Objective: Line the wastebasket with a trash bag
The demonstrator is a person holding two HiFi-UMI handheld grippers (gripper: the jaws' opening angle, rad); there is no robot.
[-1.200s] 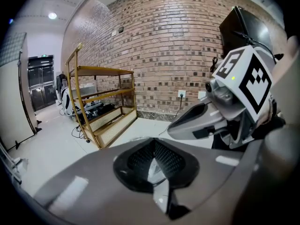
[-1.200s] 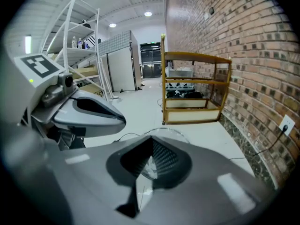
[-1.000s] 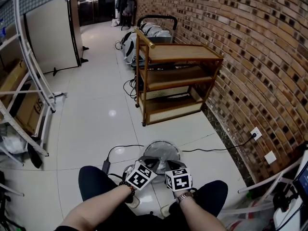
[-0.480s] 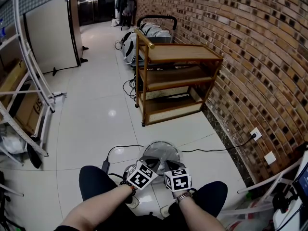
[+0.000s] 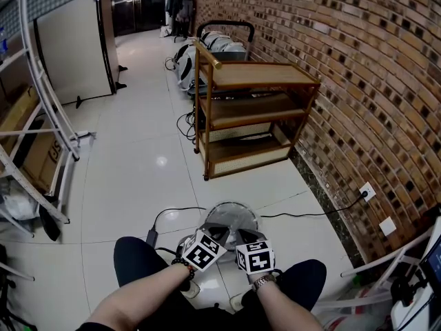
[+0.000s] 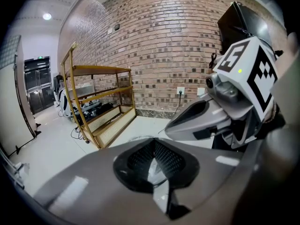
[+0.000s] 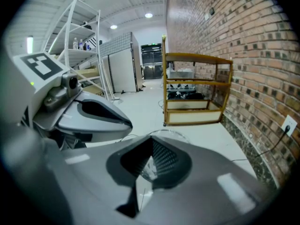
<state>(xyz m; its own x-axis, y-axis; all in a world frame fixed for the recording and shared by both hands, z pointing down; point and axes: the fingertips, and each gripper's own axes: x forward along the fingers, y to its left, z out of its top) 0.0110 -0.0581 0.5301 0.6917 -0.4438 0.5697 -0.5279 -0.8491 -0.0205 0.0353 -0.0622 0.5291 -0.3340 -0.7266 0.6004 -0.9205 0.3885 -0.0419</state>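
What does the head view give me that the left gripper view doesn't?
Only the head view: the wastebasket's whole round top, on the floor ahead of the knees, and the white rack at left. Only the left gripper view: the left gripper's jaws close up, closed together, and a ceiling light. Both: the wooden shelf cart, the brick wall, the wall socket and the right gripper.
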